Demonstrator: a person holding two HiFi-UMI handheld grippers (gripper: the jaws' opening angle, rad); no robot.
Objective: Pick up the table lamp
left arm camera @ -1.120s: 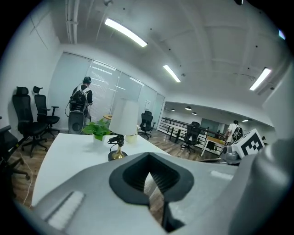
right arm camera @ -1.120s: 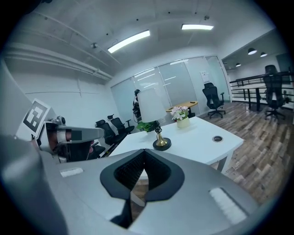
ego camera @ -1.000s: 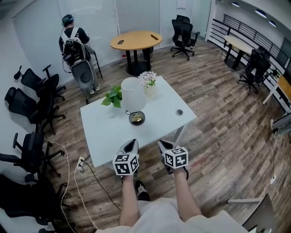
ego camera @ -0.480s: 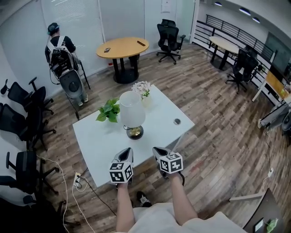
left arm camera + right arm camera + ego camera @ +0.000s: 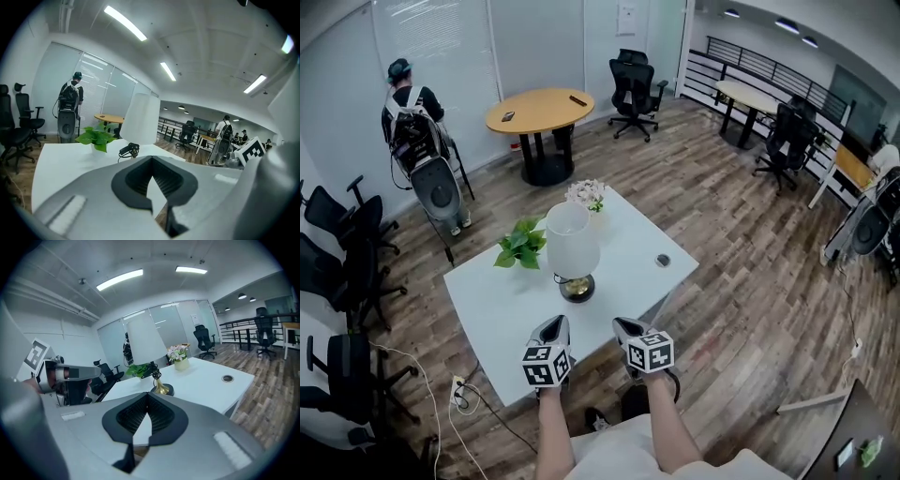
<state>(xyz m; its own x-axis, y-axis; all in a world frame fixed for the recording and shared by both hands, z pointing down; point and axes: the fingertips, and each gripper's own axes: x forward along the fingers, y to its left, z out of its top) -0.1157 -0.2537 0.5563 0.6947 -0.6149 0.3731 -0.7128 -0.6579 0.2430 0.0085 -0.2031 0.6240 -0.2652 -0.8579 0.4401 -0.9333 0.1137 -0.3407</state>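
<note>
The table lamp has a white shade (image 5: 572,242) and a dark round base (image 5: 575,288) with a brass stem. It stands upright on the white table (image 5: 502,314). My left gripper (image 5: 554,324) and right gripper (image 5: 624,326) hover side by side over the table's near edge, a short way from the base. Both are shut and hold nothing. In the left gripper view the shade (image 5: 140,119) rises beyond the closed tips of the left gripper (image 5: 151,158). In the right gripper view the lamp's base (image 5: 162,390) sits just beyond the closed right gripper (image 5: 147,394).
A small green plant (image 5: 522,244) and a pot of flowers (image 5: 588,194) stand behind the lamp. A round cable hole (image 5: 663,261) is at the table's right. Office chairs (image 5: 337,272) line the left. A person with a backpack (image 5: 408,103) and a round wooden table (image 5: 539,111) are farther off.
Both grippers have come nearer to the lamp's base and a little lower, still shut. The head view has shifted with them. The lamp has not moved on the table.
</note>
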